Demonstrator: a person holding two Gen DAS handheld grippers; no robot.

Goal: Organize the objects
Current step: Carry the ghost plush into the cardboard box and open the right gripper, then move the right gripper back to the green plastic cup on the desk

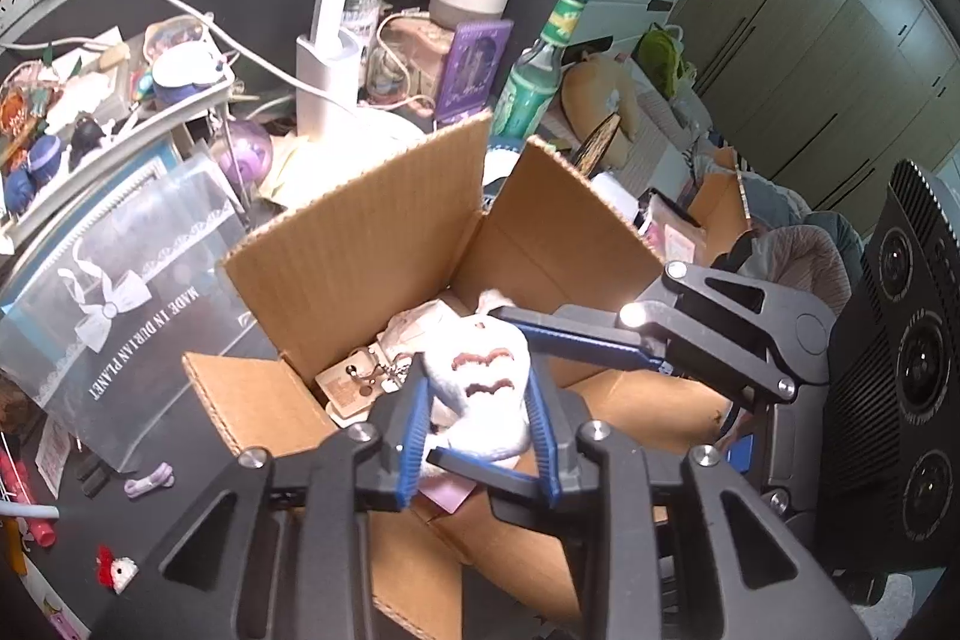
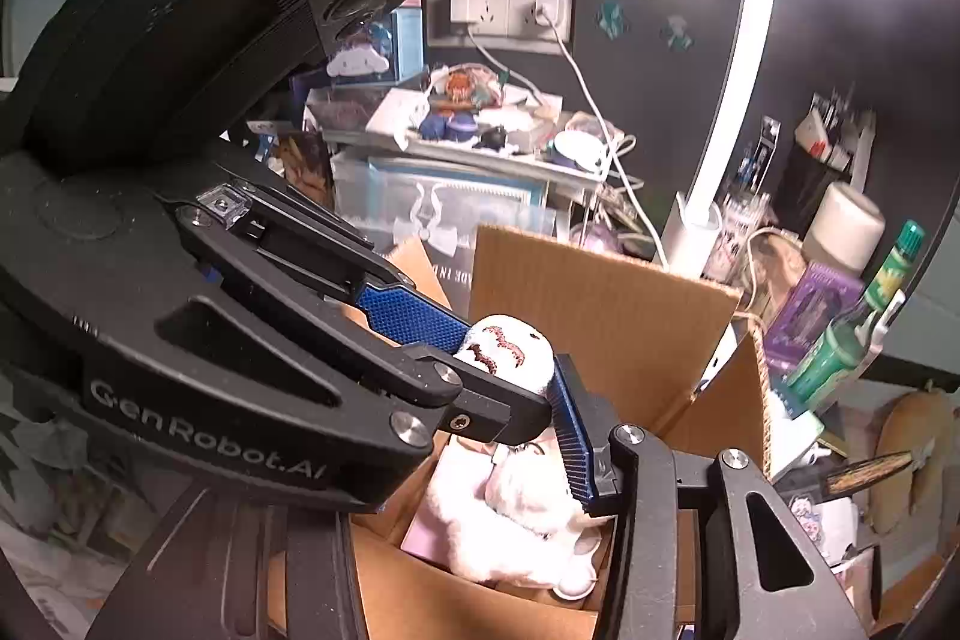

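A white plush toy (image 1: pixel 480 388) with red stitched marks hangs over an open cardboard box (image 1: pixel 384 244). My left gripper (image 1: pixel 480 418) is shut on the plush, with blue fingers (image 1: pixel 414 436) on both sides. My right gripper (image 1: pixel 510 388) reaches in from the right, its blue fingers (image 1: pixel 576 334) above and below the plush, touching it. In the right wrist view the plush (image 2: pixel 510 346) sits between the left gripper's fingers (image 2: pixel 414 319) over the box (image 2: pixel 600 304). More white plush (image 2: pixel 516 520) and tags (image 1: pixel 354 382) lie inside the box.
A clear printed bag (image 1: pixel 120 280) lies left of the box. A white lamp post (image 1: pixel 330 58), a green bottle (image 1: pixel 540 58), a purple case (image 1: pixel 471 64) and a cluttered tray (image 1: pixel 120 100) stand behind. Small items (image 1: pixel 117 571) lie on the dark table at front left.
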